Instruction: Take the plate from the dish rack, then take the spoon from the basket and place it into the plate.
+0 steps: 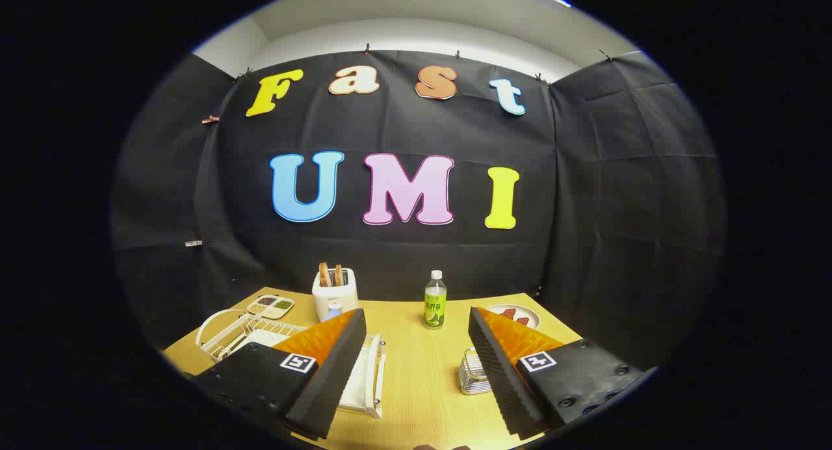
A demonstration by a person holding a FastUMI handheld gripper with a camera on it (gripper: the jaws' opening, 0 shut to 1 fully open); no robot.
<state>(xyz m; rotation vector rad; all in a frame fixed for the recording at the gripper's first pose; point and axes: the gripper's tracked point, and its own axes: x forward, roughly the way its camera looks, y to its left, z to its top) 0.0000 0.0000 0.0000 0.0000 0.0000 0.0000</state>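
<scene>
My gripper (416, 320) is open, its fingers spread wide over the wooden table (416, 378) with nothing between them. A white wire dish rack (260, 338) sits on the table behind and beside the left finger (331, 365), partly hidden by it; a white plate edge shows in the rack near the finger's inner side (374, 375). A small metal wire basket (473, 374) stands by the right finger (504, 365), half covered by it. I cannot make out a spoon in it.
A white toaster (335, 292) with bread slices stands at the back. A green-labelled bottle (435, 300) stands beyond the fingers' gap. A small divided dish (270, 305) lies back left, and a plate with red food (517, 316) back right.
</scene>
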